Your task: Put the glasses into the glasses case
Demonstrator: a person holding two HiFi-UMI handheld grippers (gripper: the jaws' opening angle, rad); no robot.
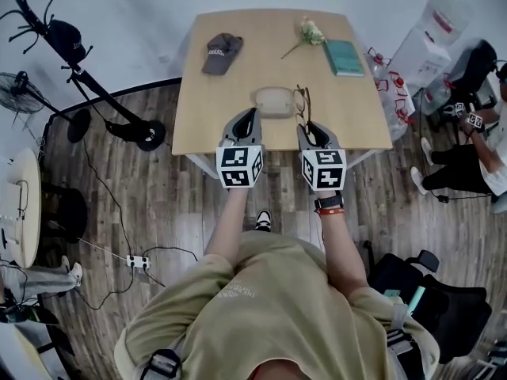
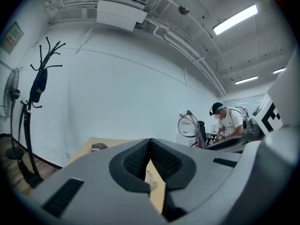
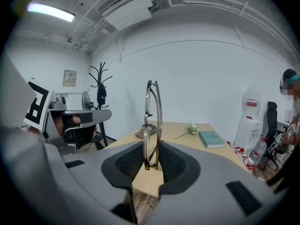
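Head view: a person stands at the near edge of a table [image 1: 238, 93] with 2 grippers held side by side. The case [image 1: 274, 101] lies on the table near that edge, ahead of the gap between them. The left gripper [image 1: 250, 115] points at the case's left end. The right gripper [image 1: 307, 127] holds the glasses [image 1: 303, 105] just right of the case; whether they touch it cannot be told. Farther back lie a cap [image 1: 222, 52] at the left, a flower [image 1: 311, 32] and a book [image 1: 343, 56] at the right.

Left gripper view: the left gripper [image 2: 150, 146] has its fingers together at the tips, with nothing clamped; a strip of table shows in the gap below them. The glasses [image 2: 188, 125] show at the right, above the other gripper's body, and the cap [image 2: 98, 147] lies on the table at the left.

Right gripper view: the right gripper [image 3: 151, 156] is clamped on the folded glasses [image 3: 160, 111], which stand upright and edge-on out of the pads. Beyond them are the table [image 3: 183, 130], the cap [image 3: 140, 134] partly hidden by the frame, the flower [image 3: 191, 128] and the book [image 3: 211, 138].
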